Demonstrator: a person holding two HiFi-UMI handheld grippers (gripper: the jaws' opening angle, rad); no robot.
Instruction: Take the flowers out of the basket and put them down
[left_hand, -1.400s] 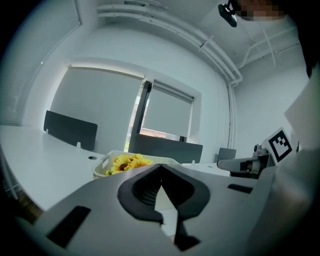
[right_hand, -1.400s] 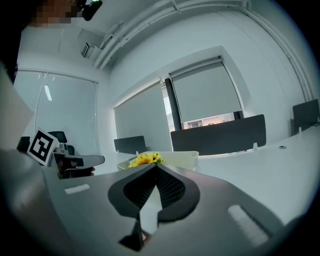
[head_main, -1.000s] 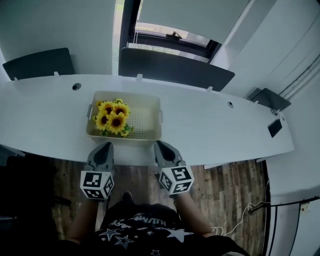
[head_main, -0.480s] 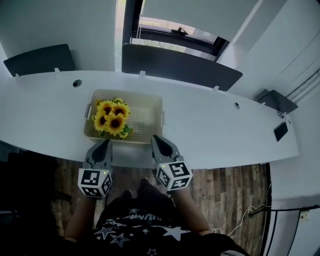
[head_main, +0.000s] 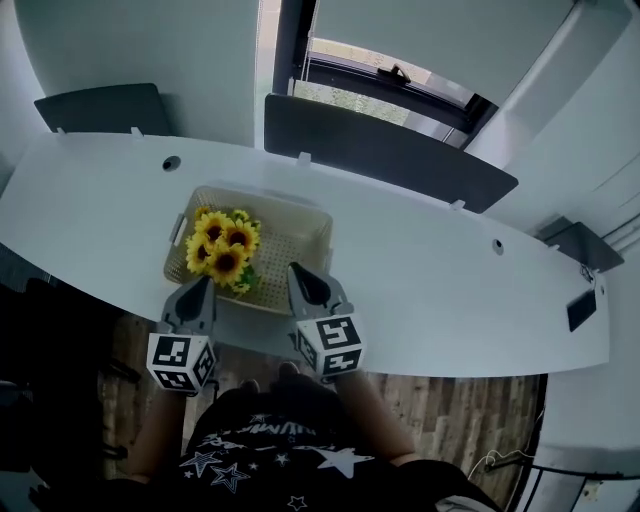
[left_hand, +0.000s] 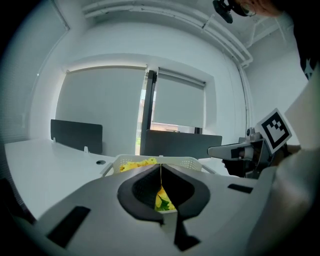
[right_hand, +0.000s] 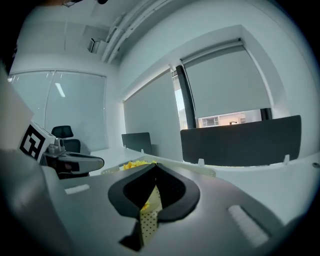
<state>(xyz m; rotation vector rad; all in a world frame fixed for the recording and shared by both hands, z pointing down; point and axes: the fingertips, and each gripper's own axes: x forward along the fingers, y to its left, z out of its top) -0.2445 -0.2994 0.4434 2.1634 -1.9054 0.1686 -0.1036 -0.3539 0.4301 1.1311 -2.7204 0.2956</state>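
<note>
A cream perforated basket (head_main: 292, 240) stands on the long white desk (head_main: 430, 290). A bunch of yellow sunflowers (head_main: 224, 250) lies in its left half. My left gripper (head_main: 201, 282) is shut and empty, its tip at the basket's near left rim, just short of the flowers. My right gripper (head_main: 294, 270) is also shut and empty, its tip at the near rim, right of the flowers. In the left gripper view the flowers (left_hand: 134, 163) show over the basket rim (left_hand: 186, 161) ahead of the shut gripper (left_hand: 161, 166). The right gripper view shows the flowers (right_hand: 131, 164) left of the shut gripper (right_hand: 155, 166).
Dark partition panels (head_main: 390, 150) stand along the desk's far edge, with a window behind. Round cable holes (head_main: 171, 162) sit in the desktop. A small dark device (head_main: 580, 310) lies at the desk's far right. Wood floor (head_main: 470, 415) shows below the near edge.
Both grippers have moved forward from the desk's near edge to the basket's near rim, the right one further. Both stayed shut. Basket and flowers have not moved on the desk.
</note>
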